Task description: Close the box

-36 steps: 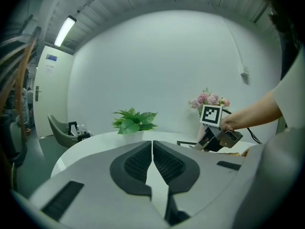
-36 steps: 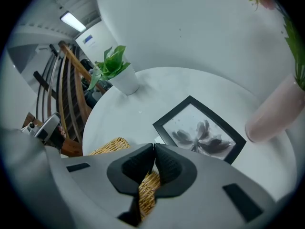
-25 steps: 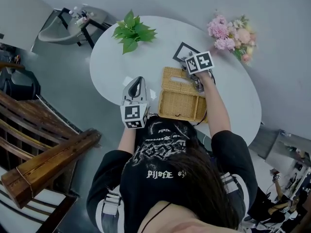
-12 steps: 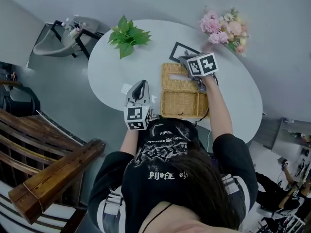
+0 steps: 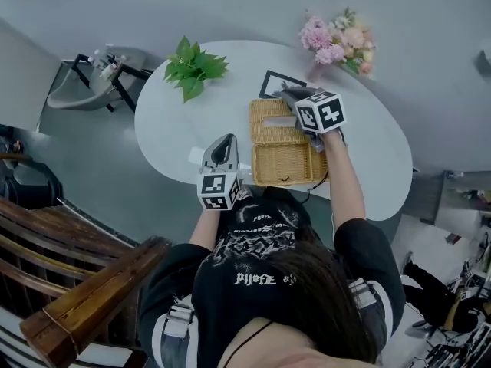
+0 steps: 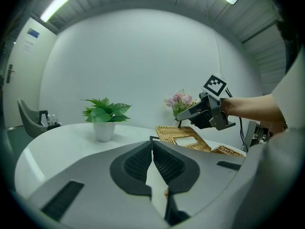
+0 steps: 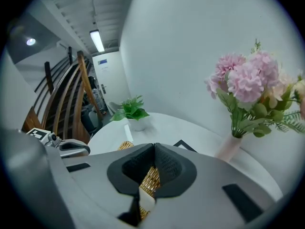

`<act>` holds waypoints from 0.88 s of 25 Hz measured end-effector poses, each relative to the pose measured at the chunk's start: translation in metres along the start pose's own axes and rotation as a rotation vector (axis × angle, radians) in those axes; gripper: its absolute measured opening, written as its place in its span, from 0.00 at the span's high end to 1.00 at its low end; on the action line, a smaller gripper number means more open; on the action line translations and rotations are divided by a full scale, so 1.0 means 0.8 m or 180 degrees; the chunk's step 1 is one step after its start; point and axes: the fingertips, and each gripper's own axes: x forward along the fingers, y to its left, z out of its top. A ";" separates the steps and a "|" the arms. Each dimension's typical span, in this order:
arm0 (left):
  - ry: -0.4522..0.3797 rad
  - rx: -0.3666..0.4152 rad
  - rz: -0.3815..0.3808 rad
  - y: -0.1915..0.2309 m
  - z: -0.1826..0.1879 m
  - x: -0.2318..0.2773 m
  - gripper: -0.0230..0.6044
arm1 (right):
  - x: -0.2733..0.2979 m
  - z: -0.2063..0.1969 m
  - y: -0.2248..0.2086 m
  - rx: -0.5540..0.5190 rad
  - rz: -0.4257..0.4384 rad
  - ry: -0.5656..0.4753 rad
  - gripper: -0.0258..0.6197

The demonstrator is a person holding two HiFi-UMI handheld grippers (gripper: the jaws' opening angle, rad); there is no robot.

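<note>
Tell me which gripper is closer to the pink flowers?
Right. The right gripper holds the woven wicker lid near the pink flowers; the left gripper hovers at the white table's opposite edge.

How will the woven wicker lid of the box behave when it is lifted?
Probably stiff and light: the woven wicker lid looks flat though the right gripper pinches only one edge. Its rough weave should not slip.

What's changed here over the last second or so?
The right gripper, shut on the far edge of the wicker lid, has risen and tilted the lid up off the table toward the box. The left gripper stays shut and empty. The plant, flowers and picture frame have not moved.
</note>
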 end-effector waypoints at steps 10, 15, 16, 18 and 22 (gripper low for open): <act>-0.0036 -0.0052 0.0077 -0.013 0.004 -0.008 0.92 | -0.036 0.015 0.024 -0.0188 -0.0046 -0.0268 0.90; -0.0072 -0.0023 0.0188 -0.027 0.008 -0.017 0.92 | -0.055 0.016 0.033 -0.0358 -0.0051 -0.0335 0.90; -0.0069 -0.0007 0.0202 -0.031 0.008 -0.019 0.92 | -0.059 0.015 0.034 -0.0369 -0.0050 -0.0353 0.90; -0.0066 -0.0005 0.0234 -0.038 0.006 -0.026 0.92 | -0.067 0.013 0.037 -0.0385 -0.0030 -0.0386 0.90; -0.0071 -0.0020 0.0293 -0.052 0.003 -0.038 0.92 | -0.086 0.010 0.045 -0.0432 -0.0016 -0.0438 0.90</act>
